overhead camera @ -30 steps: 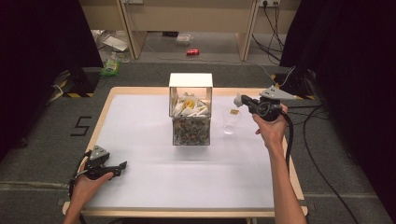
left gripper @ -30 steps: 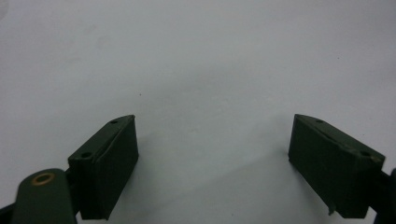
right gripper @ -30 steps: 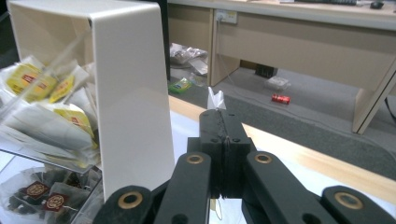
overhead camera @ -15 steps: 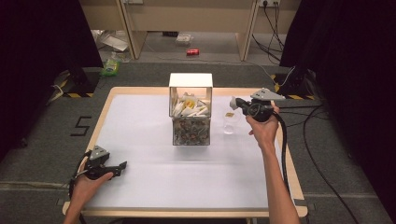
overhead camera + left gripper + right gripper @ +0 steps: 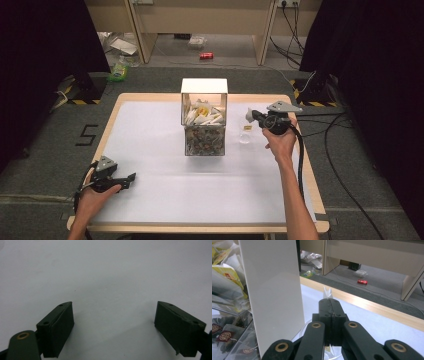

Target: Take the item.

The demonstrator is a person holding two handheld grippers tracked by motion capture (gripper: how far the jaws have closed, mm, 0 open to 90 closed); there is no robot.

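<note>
A clear box full of tea bags stands mid-table, its white lid upright; the lid's white panel shows in the right gripper view. My right gripper hovers just right of the box, shut on a small white tea bag. The bag's tip sticks out past the closed jaws. A clear cup stands on the table right below, with a small yellow tag above it. My left gripper rests open on the table's near left, with bare tabletop between its jaws.
The white-topped table has a wooden rim. Cables trail off its right side. On the floor beyond lie a red can, a green item and some packaging.
My right gripper has sunk a little and shifted left, closer over the cup, with the tea bag still pinched. The left gripper has stayed put.
</note>
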